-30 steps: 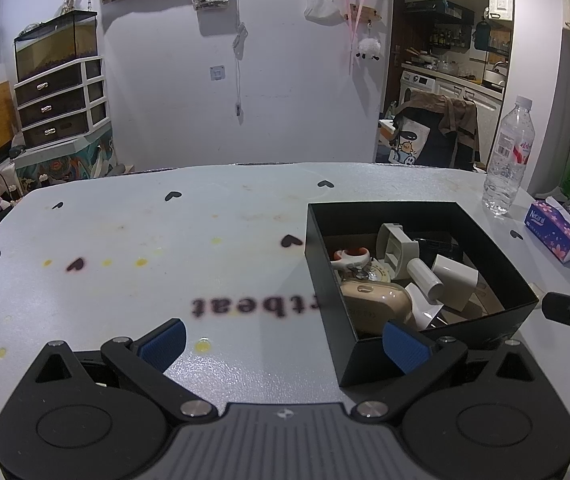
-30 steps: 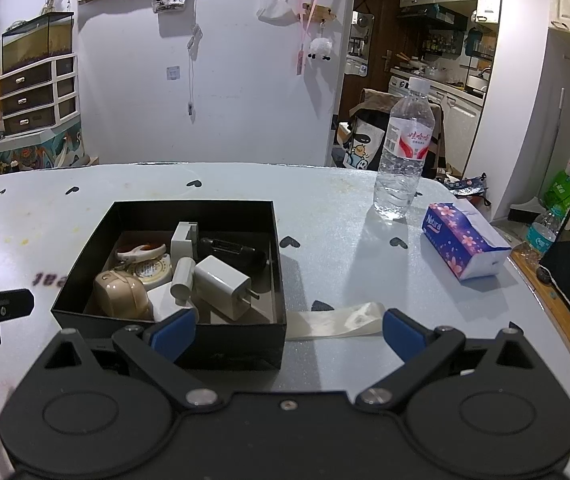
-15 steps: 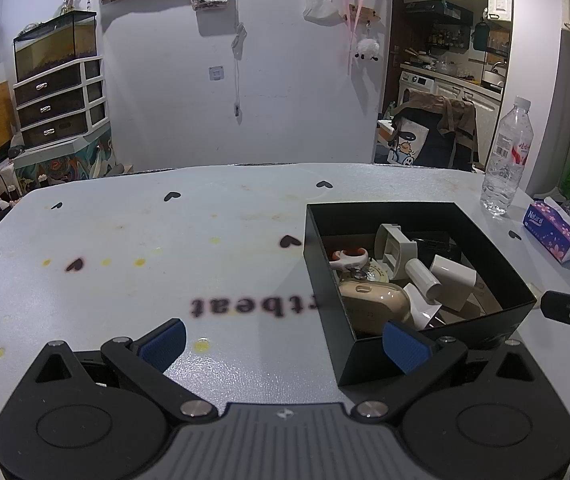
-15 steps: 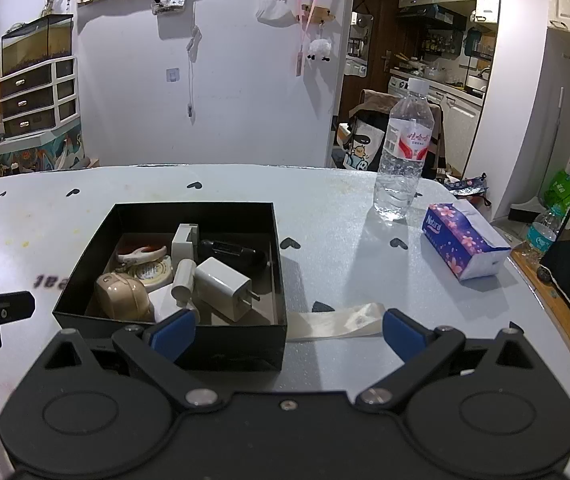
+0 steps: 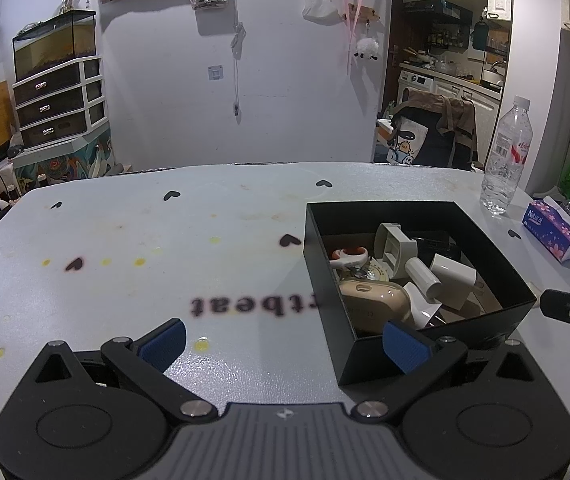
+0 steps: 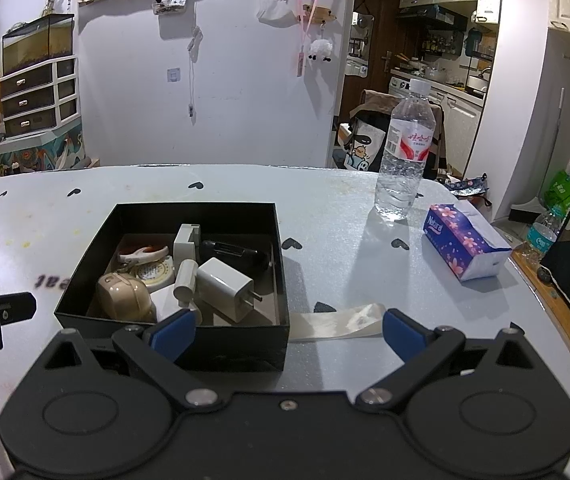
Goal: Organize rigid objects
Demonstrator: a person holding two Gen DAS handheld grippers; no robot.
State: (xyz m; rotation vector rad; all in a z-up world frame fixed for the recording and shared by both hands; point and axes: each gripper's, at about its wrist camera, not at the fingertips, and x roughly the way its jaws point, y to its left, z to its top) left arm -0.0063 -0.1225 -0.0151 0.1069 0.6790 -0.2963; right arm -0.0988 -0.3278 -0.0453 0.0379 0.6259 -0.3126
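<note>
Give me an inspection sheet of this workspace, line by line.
Surface: pale table with heart prints, yellow spots, mirrored lettering.
Job's things: black box holding white charger, beige case, white cylinder, tape measure, dark gadget.
Clutter: water bottle, tissue pack, pale strip beside the box.
Grippers: left gripper and right gripper open, empty.
Cables: cord hanging on the wall.
Surroundings: drawers, kitchen.

table print (image 5: 255, 306): blurred, box covers its end | box floor (image 6: 263, 312): mostly hidden under items
</note>
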